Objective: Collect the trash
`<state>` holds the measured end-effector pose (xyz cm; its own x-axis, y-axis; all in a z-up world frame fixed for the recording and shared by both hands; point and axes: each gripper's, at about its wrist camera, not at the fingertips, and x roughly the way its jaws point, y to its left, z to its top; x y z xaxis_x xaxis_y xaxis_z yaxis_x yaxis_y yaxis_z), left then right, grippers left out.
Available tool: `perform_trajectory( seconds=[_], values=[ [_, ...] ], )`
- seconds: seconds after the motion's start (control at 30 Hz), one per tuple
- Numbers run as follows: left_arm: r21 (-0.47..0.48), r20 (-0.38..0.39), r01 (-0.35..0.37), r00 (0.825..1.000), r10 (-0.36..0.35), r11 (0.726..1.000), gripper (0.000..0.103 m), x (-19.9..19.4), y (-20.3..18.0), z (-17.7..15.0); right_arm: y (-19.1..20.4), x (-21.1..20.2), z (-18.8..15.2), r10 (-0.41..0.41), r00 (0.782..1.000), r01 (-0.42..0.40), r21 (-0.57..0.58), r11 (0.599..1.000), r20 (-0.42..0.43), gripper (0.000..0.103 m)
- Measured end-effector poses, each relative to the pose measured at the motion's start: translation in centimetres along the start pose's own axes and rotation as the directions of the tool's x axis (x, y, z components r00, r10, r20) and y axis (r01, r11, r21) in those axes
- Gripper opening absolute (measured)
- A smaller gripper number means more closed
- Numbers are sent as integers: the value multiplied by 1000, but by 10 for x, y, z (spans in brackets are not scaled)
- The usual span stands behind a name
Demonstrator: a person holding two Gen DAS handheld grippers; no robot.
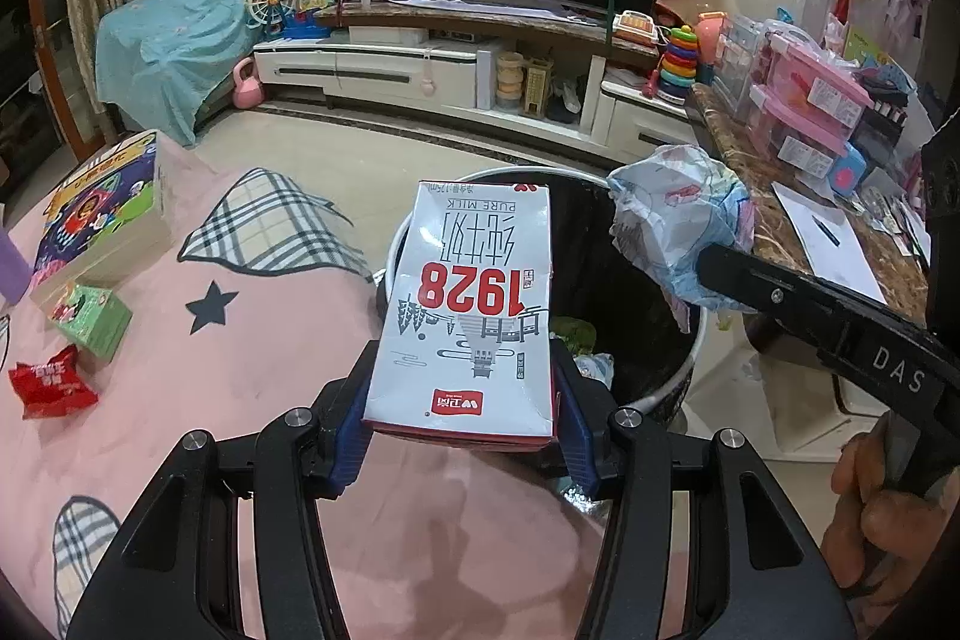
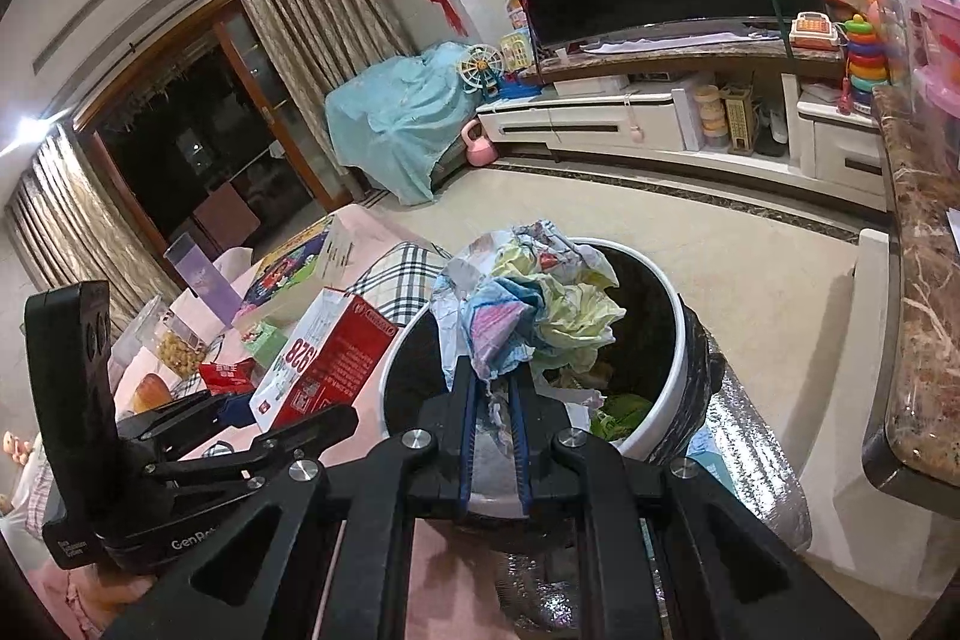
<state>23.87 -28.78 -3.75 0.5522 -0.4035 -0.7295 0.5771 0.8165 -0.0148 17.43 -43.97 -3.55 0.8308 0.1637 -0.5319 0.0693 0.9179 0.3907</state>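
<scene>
My left gripper (image 1: 462, 394) is shut on a white and red milk carton (image 1: 471, 304), which sticks out over the near rim of the trash bin (image 1: 660, 388). The bin is round, white-rimmed and lined in black, with green and white scraps inside. In the right wrist view the same carton (image 2: 327, 358) shows at the left, beside the bin (image 2: 660, 376). My right gripper (image 2: 495, 376) is shut on a crumpled, colourfully printed paper wad (image 2: 528, 304) held above the bin's mouth. From the left wrist view that wad (image 1: 678, 226) hangs over the bin's right side.
On the pink cloth lie a red snack wrapper (image 1: 51, 388), a green box (image 1: 96, 319) and a colourful game box (image 1: 102, 208). A marble-topped table (image 1: 780, 220) with papers and pink boxes stands right of the bin. Tiled floor and a TV cabinet (image 1: 420, 70) lie beyond.
</scene>
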Motion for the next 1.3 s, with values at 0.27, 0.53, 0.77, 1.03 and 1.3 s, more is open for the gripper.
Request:
perform_trajectory(
  seconds=[0.27, 0.53, 0.77, 1.03, 1.3],
  values=[
    [9, -21, -8, 1000, 8, 1000, 52, 16, -4, 10, -5, 11, 7, -9, 1000, 9, 9, 1000, -30, 10],
    [-1, -33, -8, 999, 8, 1000, 52, 25, -5, 14, -13, 17, 13, -3, 999, 5, 36, 999, -43, 11],
    [0, -43, -3, 999, 3, 1000, 52, 32, -7, 19, -14, 23, 16, -7, 998, 8, 26, 1000, -65, 11],
    [-1, -56, -4, 998, 4, 1000, 52, 38, -5, 22, -17, 30, 19, -14, 997, 16, 27, 1000, -77, 14],
    [-12, -64, 13, 998, -13, 1000, 53, 42, -4, 26, -28, 31, 22, -16, 997, 21, 60, 998, -82, 17]
  ],
)
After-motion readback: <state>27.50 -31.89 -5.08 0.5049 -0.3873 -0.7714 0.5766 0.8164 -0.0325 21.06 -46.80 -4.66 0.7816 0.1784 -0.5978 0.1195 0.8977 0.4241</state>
